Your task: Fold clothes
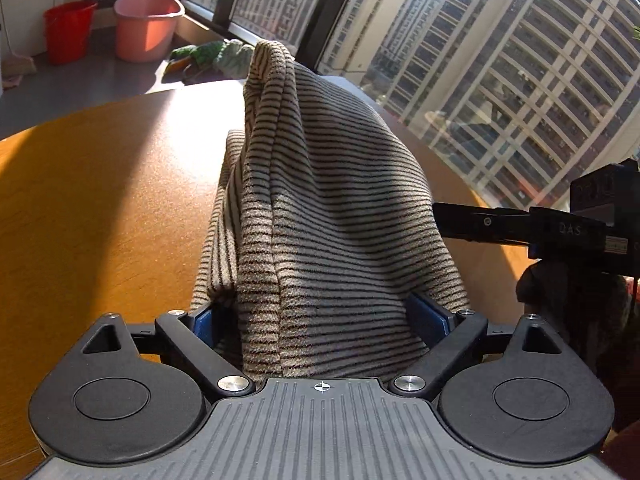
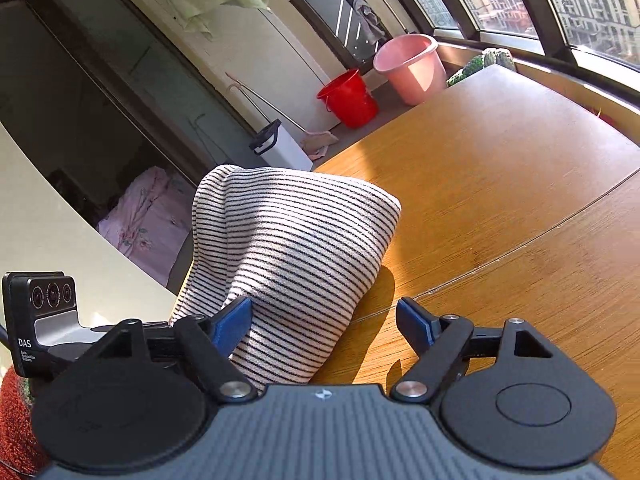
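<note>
A beige garment with thin dark stripes (image 1: 320, 200) lies bunched in a tall mound on the wooden table (image 1: 100, 180). My left gripper (image 1: 316, 312) is open wide, and the near end of the garment fills the gap between its blue fingers. From the right, my right gripper (image 1: 438, 220) reaches toward the garment's side. In the right wrist view the striped garment (image 2: 288, 248) rests against the left blue finger (image 2: 234, 322) of my right gripper (image 2: 324, 316). The other finger stands apart from it over bare table (image 2: 500, 200), so this gripper is open. The left gripper's body shows at that view's left edge.
A pink bucket (image 1: 148, 24) and a red bucket (image 1: 68, 30) stand on the floor beyond the table. A green cloth (image 1: 208, 56) lies by the table's far edge under the windows. A mop leans on the wall (image 2: 272, 108).
</note>
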A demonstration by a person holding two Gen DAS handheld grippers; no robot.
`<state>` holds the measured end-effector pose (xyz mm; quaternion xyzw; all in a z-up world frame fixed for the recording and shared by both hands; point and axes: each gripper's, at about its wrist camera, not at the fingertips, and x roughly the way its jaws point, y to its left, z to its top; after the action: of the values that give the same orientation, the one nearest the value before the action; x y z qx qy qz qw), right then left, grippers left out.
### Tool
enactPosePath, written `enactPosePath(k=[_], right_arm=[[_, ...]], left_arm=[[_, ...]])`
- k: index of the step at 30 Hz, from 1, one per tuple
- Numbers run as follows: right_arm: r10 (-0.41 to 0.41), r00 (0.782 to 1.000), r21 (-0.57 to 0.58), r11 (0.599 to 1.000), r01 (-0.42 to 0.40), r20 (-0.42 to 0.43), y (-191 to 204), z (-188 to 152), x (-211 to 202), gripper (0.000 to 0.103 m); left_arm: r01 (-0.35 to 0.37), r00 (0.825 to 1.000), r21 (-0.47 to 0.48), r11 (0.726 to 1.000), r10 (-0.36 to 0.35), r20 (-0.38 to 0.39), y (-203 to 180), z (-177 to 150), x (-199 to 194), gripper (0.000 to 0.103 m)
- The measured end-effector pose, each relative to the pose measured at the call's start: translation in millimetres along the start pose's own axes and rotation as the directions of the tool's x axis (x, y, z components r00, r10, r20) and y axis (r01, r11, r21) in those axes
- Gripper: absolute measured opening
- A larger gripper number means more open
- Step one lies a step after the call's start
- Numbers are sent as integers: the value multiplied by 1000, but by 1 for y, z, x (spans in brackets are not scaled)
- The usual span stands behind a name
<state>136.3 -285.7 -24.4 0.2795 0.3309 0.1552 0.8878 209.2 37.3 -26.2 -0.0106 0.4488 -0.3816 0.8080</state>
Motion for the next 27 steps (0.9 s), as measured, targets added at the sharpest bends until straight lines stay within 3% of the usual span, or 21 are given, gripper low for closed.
enactPosePath(k=[3, 12, 17, 20, 22, 24, 27], right_arm=[[-24, 999, 0, 1000, 24, 38, -6, 7, -4, 79], [-84, 994, -60, 994, 88, 72, -22, 13, -10, 79], [-131, 988, -145, 979, 141, 79, -17, 10, -22, 81], [-127, 986, -219, 965, 148, 108, -4, 8, -25, 81], [-113, 985, -279, 949, 146, 131, 7, 5, -27, 81], [-84, 985, -363, 922, 133, 150, 22, -1, -30, 81], [-49, 987, -522, 844, 121, 150, 53, -16, -26, 81]], left_arm=[[33, 999, 57, 998, -32, -18, -25, -14, 6, 97], [206, 978, 42, 978, -207, 20, -72, -39, 32, 97], [161, 984, 64, 985, -165, 67, -78, -47, 17, 97], [92, 985, 32, 995, -96, 141, -72, -50, -8, 99], [-18, 980, -13, 1000, 20, 197, -70, -51, -26, 100], [-155, 957, -67, 986, 167, 236, -64, -48, -40, 101], [-320, 903, -116, 940, 340, 264, -60, -43, -50, 101]])
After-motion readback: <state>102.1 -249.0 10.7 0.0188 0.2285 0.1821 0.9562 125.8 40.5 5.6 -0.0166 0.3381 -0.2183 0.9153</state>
